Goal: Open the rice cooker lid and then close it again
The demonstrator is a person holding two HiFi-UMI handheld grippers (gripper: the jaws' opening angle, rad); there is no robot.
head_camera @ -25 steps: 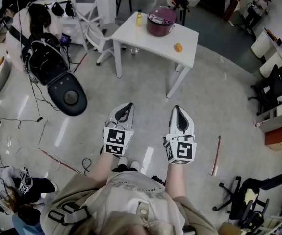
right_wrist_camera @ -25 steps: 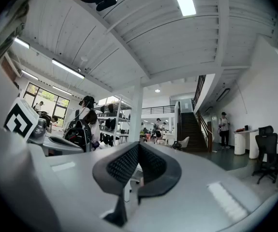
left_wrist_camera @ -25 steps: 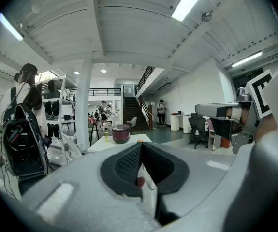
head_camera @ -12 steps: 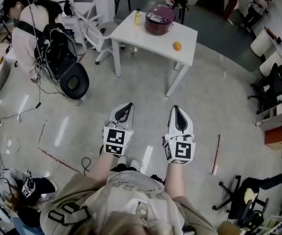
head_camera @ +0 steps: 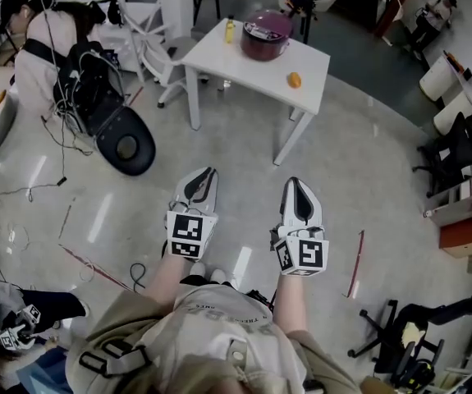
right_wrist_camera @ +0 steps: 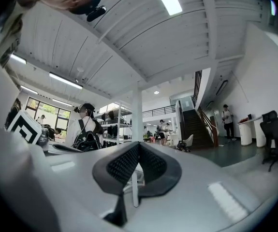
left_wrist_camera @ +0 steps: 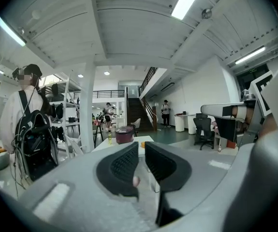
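The room is a big open workshop with a pale glossy floor [head_camera: 359, 162], cables trailing across it at the left and dark office chairs [head_camera: 453, 150] along the right wall. A person with a backpack [head_camera: 38, 48] stands at the far left, near a white chair [head_camera: 149, 23].

The white table [head_camera: 219, 60] stands well ahead of the wearer, across open floor. Its top is mostly bare. The cooker [head_camera: 267, 35], maroon with its lid down, sits toward the table's far edge.

Both grippers are held low in front of the body, side by side and apart, pointing toward the table. The left gripper [head_camera: 208, 172] is clenched to a thin slit with nothing in it. The right gripper [head_camera: 295, 182] is pressed fully together, also empty. The left gripper view shows the cooker small and distant beyond its tips.

By this layout the task has not begun: this looks like the approach, with the lid untouched. The next move calls for walking up to the table, then parting one gripper's jaws to work the lid's latch or front edge, perhaps with the other steadying the body.

A yellow bottle [head_camera: 230, 29] stands just beside the cooker, at its left. A small orange thing [head_camera: 295, 80] lies near the table's right corner, clear of the cooker.
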